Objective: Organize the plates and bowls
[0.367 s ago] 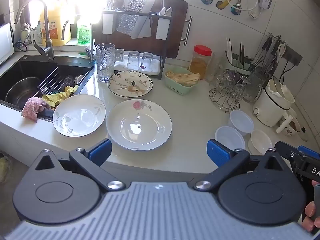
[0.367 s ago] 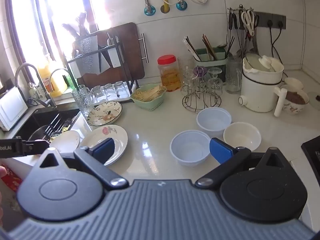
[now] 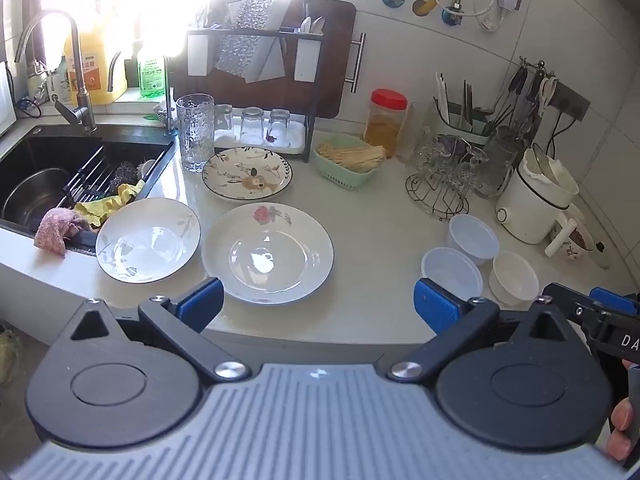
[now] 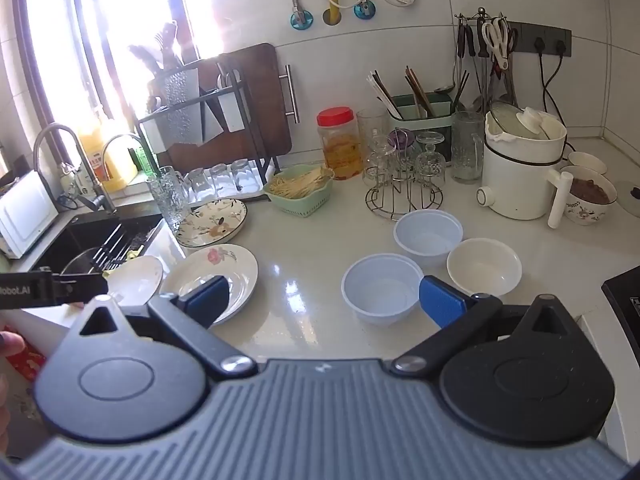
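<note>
Evidently nothing is yet grasped. Left tool (image 3: 316, 304) and right tool (image 4: 323, 300) hover above the near edge of the table (image 3: 372, 216), fingers spread wide and empty. Three plates lie at frame left: leaf-pattern plate (image 3: 148, 240), rose plate (image 3: 267, 253) and deer plate (image 3: 247, 173). Three bowls sit clustered at lower right: two bluish plastic bowls (image 4: 382, 288) (image 4: 428, 233) and a cream bowl (image 4: 484, 266). Next, probably, a descent over one rim, then stacking like with like.

Window (image 3: 140, 8) glare-washed; pot (image 3: 34, 196) half under sink rack; cooktop (image 4: 624, 300) cropped at right edge
</note>
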Available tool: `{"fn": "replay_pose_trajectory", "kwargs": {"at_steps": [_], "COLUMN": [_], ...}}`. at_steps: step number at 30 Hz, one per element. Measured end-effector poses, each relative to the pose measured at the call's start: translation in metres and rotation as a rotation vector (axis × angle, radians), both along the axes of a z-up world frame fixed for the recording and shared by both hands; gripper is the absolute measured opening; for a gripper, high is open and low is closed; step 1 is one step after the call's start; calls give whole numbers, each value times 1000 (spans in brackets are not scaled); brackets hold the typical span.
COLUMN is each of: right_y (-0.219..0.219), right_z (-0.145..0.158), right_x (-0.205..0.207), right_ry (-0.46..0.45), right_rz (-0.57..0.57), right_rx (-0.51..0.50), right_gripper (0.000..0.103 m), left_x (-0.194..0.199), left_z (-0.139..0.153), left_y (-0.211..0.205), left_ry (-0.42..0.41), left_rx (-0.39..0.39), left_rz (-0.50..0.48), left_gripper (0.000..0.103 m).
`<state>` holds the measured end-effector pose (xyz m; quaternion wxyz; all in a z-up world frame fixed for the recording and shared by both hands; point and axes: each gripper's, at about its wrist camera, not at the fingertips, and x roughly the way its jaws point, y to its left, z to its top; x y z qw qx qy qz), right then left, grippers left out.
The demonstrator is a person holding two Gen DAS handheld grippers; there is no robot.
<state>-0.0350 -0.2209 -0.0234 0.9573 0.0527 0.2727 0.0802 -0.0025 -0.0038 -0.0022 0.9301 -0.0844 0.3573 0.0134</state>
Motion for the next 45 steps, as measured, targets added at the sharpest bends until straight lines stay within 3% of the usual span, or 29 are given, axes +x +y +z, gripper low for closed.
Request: {"fn": "replay_pose_trajectory", "kwargs": {"at_steps": [21,45], "right_y": [1,-1], "right_z": [0,-2], "right_x": [6,2], "right_ry": [48,35], "right_rz": [-17,-34], "right_rx": [6,26], "right_gripper": [103,103], "left_x": [4,5], "left_z": [2,0], "left_y": [0,0], "left_ry": [44,45], "left_rx": [7,32], "left_rz": [-47,-49], "left_gripper": [103,103]}}
